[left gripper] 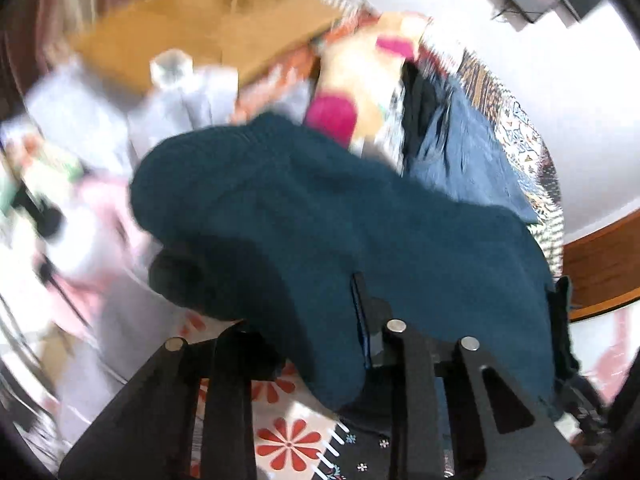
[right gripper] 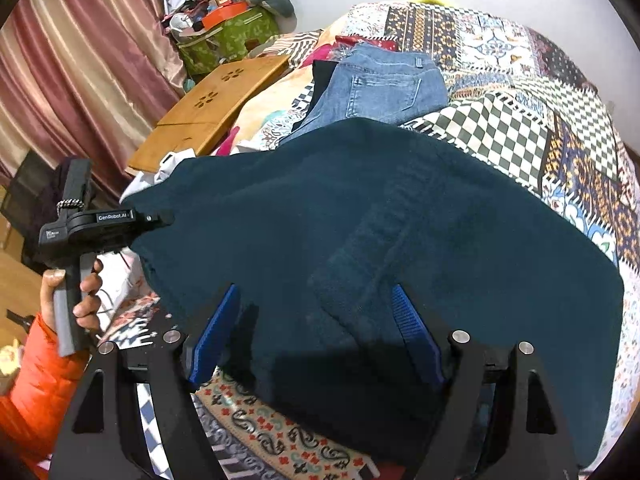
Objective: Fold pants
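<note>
Patchwork bedspread (right gripper: 516, 120) carries the teal fleece pants (right gripper: 360, 220) lying crosswise near its front edge; right gripper (right gripper: 316, 336) straddles the near hem, jaws spread, while left gripper (right gripper: 160, 216) pinches the far-left corner.

A bed (right gripper: 520, 92) under a patchwork quilt (right gripper: 500, 128) of checks, florals and paisley carries everything. Dark teal pants (right gripper: 360, 240) spread across its middle and near edge, one fold lying over the rest. Behind them, touching their far edge, lies a pair of blue jeans (right gripper: 384, 88) on top of a black garment (right gripper: 322, 76). To the left a wooden board (right gripper: 216, 112) with flower-shaped cut-outs rests tilted on the bed's edge. Near its lower corner lie white cloth (right gripper: 172, 164) and a bit of pink fabric (right gripper: 230, 142). The left wrist view is blurred.
</note>
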A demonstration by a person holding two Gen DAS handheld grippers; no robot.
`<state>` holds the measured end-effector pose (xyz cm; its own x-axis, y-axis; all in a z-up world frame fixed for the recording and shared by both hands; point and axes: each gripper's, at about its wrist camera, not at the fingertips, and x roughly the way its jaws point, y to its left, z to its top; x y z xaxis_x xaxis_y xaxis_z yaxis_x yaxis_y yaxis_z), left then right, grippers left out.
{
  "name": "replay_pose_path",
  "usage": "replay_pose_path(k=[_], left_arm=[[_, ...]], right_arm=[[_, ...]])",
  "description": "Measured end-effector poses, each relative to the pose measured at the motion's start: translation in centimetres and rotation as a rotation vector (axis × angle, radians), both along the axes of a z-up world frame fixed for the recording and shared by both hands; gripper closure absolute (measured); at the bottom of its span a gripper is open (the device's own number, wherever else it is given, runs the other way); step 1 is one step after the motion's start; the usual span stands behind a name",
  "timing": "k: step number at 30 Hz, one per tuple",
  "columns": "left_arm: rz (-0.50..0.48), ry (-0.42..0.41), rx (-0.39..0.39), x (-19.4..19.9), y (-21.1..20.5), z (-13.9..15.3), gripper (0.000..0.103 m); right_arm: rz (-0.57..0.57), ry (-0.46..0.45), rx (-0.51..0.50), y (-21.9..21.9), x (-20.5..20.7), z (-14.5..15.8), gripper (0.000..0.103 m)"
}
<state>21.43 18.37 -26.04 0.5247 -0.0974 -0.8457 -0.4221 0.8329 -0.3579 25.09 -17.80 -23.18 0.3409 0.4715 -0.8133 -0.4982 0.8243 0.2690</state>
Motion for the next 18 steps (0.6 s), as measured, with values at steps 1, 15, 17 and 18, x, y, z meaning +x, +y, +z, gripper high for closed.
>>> replay_pose_path(k=[1, 15, 17, 18], left_arm=[[-0.004, -0.03, 0.077, -0.1, -0.5, 1.7, 0.077], [-0.129, -0.421, 0.48, 0.0, -9.8, 19.2, 0.08], [-0.166, -0.466, 0.483, 0.4, -12.3, 21.0, 0.08], [-0.186, -0.481, 0.482, 0.8, -13.4, 21.7, 0.08]], right_arm=[[-0.003, 0.006, 0.009, -0.2, -0.1, 0.2, 0.028], [-0.149, -0.06, 0.111, -8.3, -2.1, 3.1, 0.028], [-0.18, -0.059, 0.114, -9.8, -2.3, 3.0, 0.028], [-0.2, -0.058, 0.118, -10.8, -2.5, 2.8, 0.028]])
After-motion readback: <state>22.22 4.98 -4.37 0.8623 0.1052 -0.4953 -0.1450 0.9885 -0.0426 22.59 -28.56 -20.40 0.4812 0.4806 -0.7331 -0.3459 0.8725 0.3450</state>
